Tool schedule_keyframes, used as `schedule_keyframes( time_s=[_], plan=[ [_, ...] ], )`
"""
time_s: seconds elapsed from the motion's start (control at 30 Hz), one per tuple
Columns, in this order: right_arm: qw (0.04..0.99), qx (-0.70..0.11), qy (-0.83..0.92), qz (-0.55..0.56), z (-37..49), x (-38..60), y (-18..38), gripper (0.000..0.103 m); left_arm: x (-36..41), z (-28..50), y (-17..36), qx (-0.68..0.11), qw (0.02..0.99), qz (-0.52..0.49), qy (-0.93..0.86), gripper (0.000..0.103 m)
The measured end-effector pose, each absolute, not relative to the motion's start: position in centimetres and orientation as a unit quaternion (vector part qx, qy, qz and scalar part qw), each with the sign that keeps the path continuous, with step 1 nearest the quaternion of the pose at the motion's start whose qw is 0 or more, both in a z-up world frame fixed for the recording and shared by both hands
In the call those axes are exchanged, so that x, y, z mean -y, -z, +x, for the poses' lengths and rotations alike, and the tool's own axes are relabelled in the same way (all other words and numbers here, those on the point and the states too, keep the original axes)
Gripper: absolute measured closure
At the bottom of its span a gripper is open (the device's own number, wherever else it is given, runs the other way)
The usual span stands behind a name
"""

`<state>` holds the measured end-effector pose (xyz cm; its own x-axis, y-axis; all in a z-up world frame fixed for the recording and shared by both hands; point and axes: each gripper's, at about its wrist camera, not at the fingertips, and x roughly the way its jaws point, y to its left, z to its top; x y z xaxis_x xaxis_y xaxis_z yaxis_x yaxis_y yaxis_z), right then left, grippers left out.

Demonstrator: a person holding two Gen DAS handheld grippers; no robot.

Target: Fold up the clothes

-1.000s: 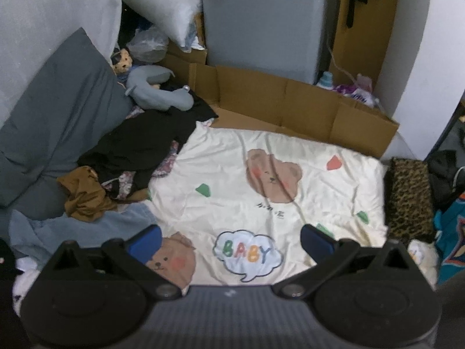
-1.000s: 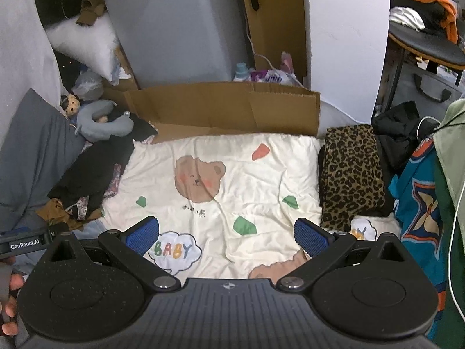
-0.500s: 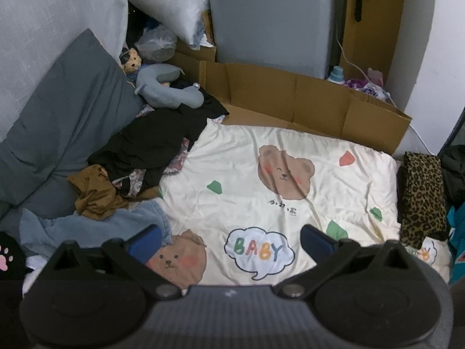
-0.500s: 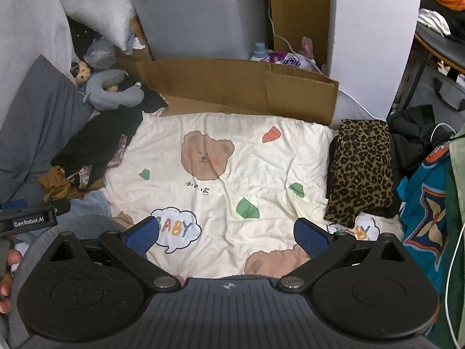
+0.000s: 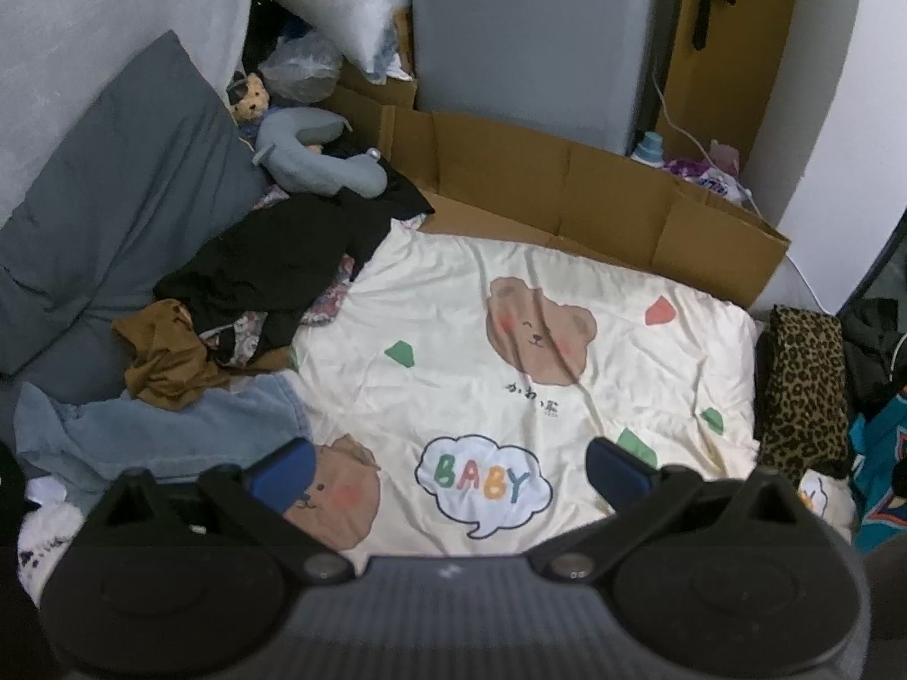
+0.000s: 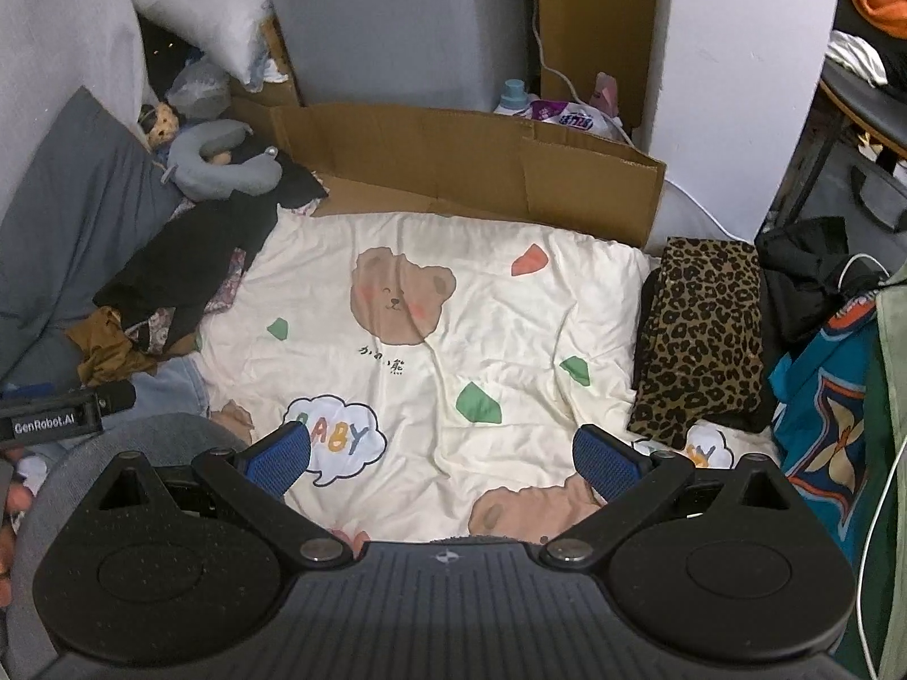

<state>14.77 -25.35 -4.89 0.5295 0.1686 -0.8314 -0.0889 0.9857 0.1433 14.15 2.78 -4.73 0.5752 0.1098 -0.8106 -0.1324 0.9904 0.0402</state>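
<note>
The left tool (image 5: 448,467) hangs above the near edge of a cream quilt printed with brown bears and a "BABY" speech cloud (image 5: 510,351). Its two blue-padded fingers (image 5: 280,467) stand wide apart and hold nothing. The right tool (image 6: 442,450) hangs over the same cream quilt (image 6: 431,306), also spread wide with nothing between its blue pads (image 6: 604,459).

The unfolded clothes lie in a heap along the left edge of the quilt. A crumpled black garment (image 5: 283,260) lies on top, partly over a patterned fabric piece. A bunched mustard-brown garment (image 5: 161,357) lies just beside it, toward the camera. A light blue denim garment (image 5: 159,430) lies nearest, touching the quilt edge just beyond the left finger of the left tool. In the right wrist view the same heap shows at the left, with the black garment (image 6: 193,249) uppermost.

A folded leopard-print garment (image 6: 700,334) rests at the right edge of the quilt, on a dark item beneath it.

A flattened brown cardboard sheet (image 5: 567,187) stands along the far edge of the quilt. A large grey pillow (image 5: 113,192) leans at the left, with a grey U-shaped neck cushion (image 5: 317,158) beside it, behind the clothes heap.
</note>
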Motion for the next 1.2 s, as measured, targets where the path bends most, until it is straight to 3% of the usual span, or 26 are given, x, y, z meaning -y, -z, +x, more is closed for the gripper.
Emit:
schedule_keyframes(
  time_s=[1.2],
  plan=[
    [0.877, -0.472, -0.069, 0.049, 14.52, 25.35, 4.72, 0.001, -3.33, 14.54, 4.74, -0.455, 0.887, -0.016, -0.074, 0.001]
  ],
)
